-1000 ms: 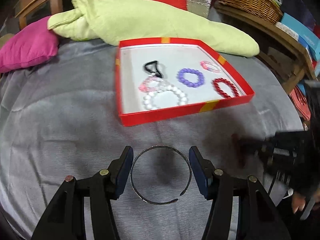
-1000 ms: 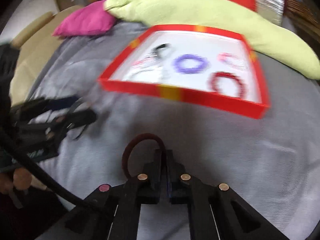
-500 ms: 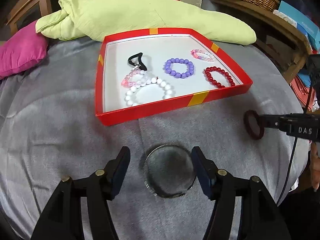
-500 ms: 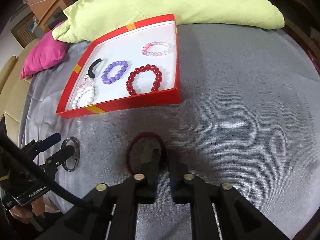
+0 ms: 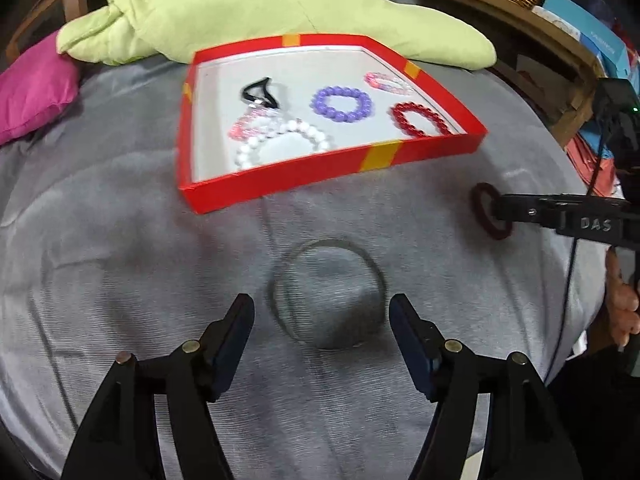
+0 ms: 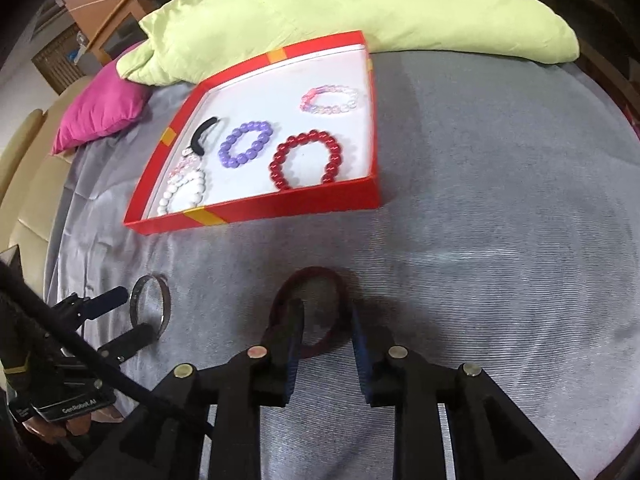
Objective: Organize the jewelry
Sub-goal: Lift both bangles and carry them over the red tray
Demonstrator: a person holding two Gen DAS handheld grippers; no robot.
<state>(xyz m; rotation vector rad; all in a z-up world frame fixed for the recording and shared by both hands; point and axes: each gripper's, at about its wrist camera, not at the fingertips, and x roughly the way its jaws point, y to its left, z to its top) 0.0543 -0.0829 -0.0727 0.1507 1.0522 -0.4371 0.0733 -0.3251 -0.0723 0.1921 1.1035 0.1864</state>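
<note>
Red tray (image 5: 424, 151) as landmark: silver bangle (image 5: 328, 292) lies nearer than it, ahead of left hand-held gripper (image 5: 320, 320), jaws just opening, unclamped. Right hand-held gripper (image 6: 326, 322), jaws just parting, straddles maroon ring (image 6: 312, 308), released.

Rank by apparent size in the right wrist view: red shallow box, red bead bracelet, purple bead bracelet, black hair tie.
1. red shallow box
2. red bead bracelet
3. purple bead bracelet
4. black hair tie, partly edge-on, so its look may understate it.

Both wrist views look steeply down, close over the grey bedspread (image 5: 120, 240), sharing the red tray (image 5: 320, 168) (image 6: 256, 208) beyond.
</note>
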